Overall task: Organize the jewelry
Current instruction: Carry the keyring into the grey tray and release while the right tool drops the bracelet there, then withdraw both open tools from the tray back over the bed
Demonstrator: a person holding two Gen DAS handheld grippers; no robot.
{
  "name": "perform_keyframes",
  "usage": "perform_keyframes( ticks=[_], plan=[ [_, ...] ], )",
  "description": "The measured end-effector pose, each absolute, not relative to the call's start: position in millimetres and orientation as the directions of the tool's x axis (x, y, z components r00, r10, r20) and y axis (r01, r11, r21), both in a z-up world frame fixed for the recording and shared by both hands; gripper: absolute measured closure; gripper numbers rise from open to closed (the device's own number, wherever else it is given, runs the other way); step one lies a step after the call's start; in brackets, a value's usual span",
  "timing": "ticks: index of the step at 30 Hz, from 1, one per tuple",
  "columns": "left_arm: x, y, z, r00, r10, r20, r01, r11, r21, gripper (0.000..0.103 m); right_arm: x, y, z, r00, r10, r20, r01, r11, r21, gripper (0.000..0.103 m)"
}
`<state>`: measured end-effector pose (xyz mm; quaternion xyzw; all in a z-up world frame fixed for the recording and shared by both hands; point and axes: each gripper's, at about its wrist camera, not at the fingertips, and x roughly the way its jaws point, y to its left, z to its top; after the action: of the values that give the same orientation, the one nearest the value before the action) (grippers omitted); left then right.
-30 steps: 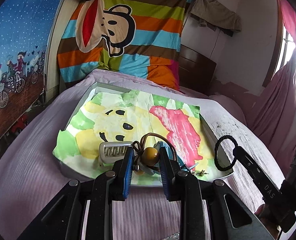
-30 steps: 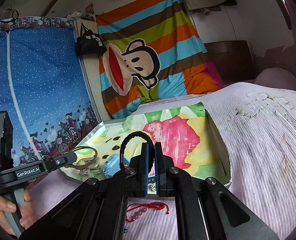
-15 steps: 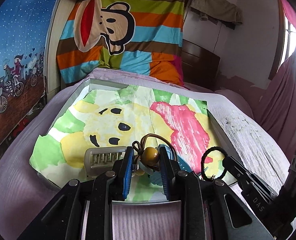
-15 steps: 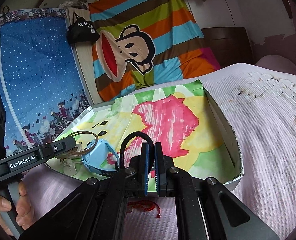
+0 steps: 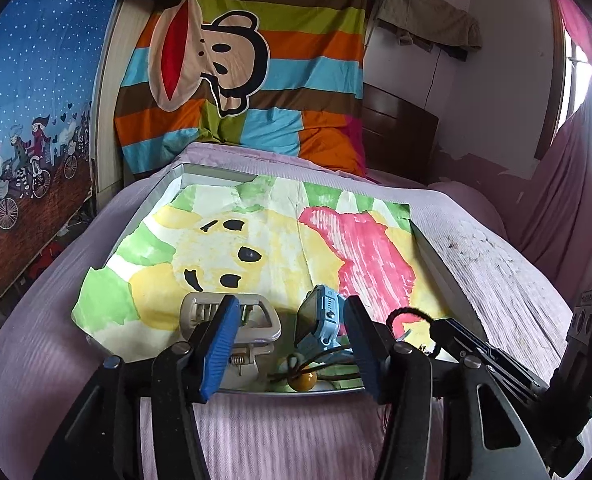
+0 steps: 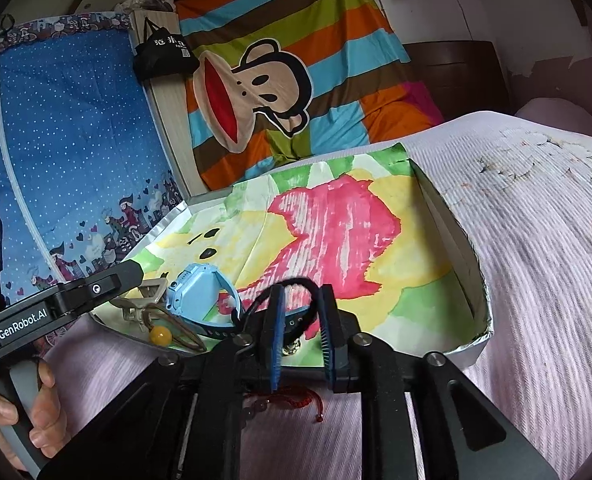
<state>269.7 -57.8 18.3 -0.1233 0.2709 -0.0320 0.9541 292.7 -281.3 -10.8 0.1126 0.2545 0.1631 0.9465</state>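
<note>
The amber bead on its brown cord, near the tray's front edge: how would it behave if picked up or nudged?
The amber bead looks round and glossy, so it would probably slip from a pinch and roll if nudged. Its brown cord lies in loose loops, so it is likely floppy and would dangle. It could snag the blue watch beside it.

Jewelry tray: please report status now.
Left hand-held gripper open. Right hand-held gripper open around black hair tie. Bead cord in tray. Red bracelet outside.

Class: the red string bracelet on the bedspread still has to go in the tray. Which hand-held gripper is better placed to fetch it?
Right: open, with the bracelet directly beneath it. The left is over the tray.
</note>
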Motion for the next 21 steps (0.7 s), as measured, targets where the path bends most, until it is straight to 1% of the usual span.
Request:
perform_keyframes(
  ticks=[1,2,4,6,7,8,9,11,12,13,14,15,17,20,21],
  plan=[
    [268,-57,18,0.850,-0.123,-0.512,-0.011,0.968,-0.251,0.052,290,-281,-10,0.821,0.363,-0.441,-0.251,0.923,0.292,0.072],
    [267,-56,18,0.850,-0.116,-0.514,-0.017,0.969,-0.247,0.052,288,-281,-9,0.825,0.358,-0.436,-0.250,0.925,0.287,0.067],
    [263,-55,19,0.851,-0.104,-0.516,-0.025,0.971,-0.237,0.047,282,-280,-5,0.836,0.348,-0.424,-0.249,0.930,0.272,0.067],
    [257,-52,21,0.856,-0.097,-0.508,-0.031,0.971,-0.238,0.038,276,-280,0,0.846,0.336,-0.414,-0.246,0.935,0.257,0.063],
    [253,-51,22,0.860,-0.092,-0.502,-0.036,0.970,-0.239,0.035,273,-280,2,0.851,0.332,-0.406,-0.245,0.937,0.250,0.058],
    [249,-48,23,0.865,-0.088,-0.495,-0.040,0.969,-0.242,0.030,269,-280,6,0.857,0.328,-0.396,-0.246,0.938,0.245,0.053],
    [245,-46,25,0.869,-0.083,-0.487,-0.045,0.969,-0.245,0.025,265,-280,9,0.864,0.323,-0.386,-0.245,0.940,0.238,0.051],
    [237,-42,29,0.880,-0.071,-0.470,-0.055,0.967,-0.248,0.021,255,-281,17,0.876,0.315,-0.364,-0.246,0.943,0.224,0.045],
    [233,-40,31,0.883,-0.066,-0.465,-0.057,0.967,-0.246,0.017,250,-281,21,0.882,0.312,-0.353,-0.247,0.944,0.218,0.043],
    [229,-38,32,0.887,-0.061,-0.458,-0.061,0.967,-0.246,0.014,246,-282,25,0.888,0.309,-0.341,-0.247,0.945,0.214,0.039],
    [224,-36,34,0.892,-0.054,-0.449,-0.066,0.967,-0.246,0.008,240,-284,30,0.894,0.307,-0.326,-0.247,0.945,0.212,0.033],
    [219,-34,35,0.898,-0.044,-0.438,-0.073,0.967,-0.245,0.002,234,-285,34,0.901,0.305,-0.310,-0.248,0.946,0.211,0.031],
    [206,-30,38,0.913,-0.023,-0.408,-0.085,0.966,-0.244,0.000,223,-287,43,0.911,0.305,-0.276,-0.253,0.945,0.209,0.021],
    [193,-26,41,0.920,-0.011,-0.391,-0.088,0.968,-0.234,0.000,204,-289,55,0.920,0.313,-0.234,-0.273,0.943,0.189,0.013],
    [188,-25,42,0.921,-0.006,-0.389,-0.090,0.969,-0.229,0.000,198,-289,59,0.924,0.312,-0.223,-0.276,0.945,0.178,0.012]
  ],
)
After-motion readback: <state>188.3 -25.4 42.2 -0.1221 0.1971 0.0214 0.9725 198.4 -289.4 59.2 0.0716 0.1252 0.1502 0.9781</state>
